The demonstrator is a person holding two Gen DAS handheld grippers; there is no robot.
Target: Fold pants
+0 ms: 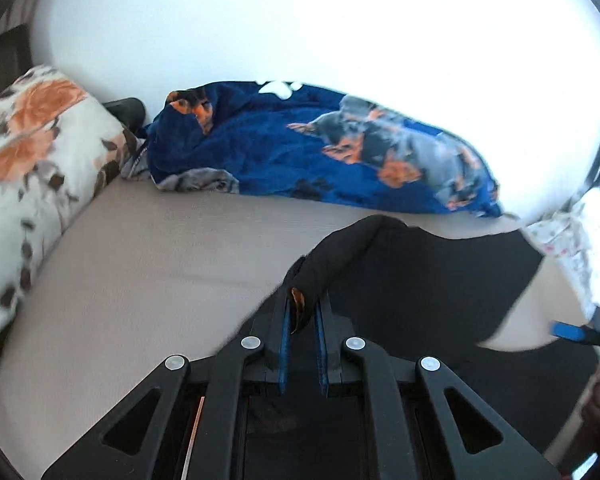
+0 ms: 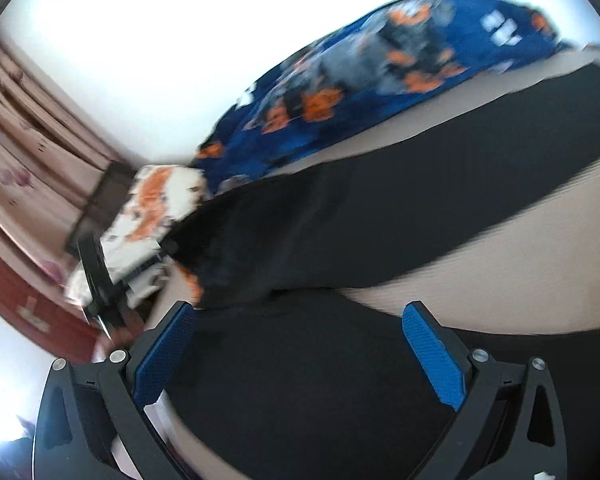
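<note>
Black pants lie spread over the beige bed sheet. My left gripper is shut on a bunched, lifted edge of the pants, with an orange label showing between its blue pads. In the right wrist view one pant leg stretches away to the upper right. My right gripper stands wide open just above the near part of the black cloth, its pads gripping nothing. At the far right edge of the left wrist view, a blue pad of the right gripper shows, blurred.
A blue blanket printed with dogs lies bunched along the white wall behind the pants. A floral pillow sits at the left end of the bed. Pink curtains hang beyond the pillow, and a light printed cloth lies at the right.
</note>
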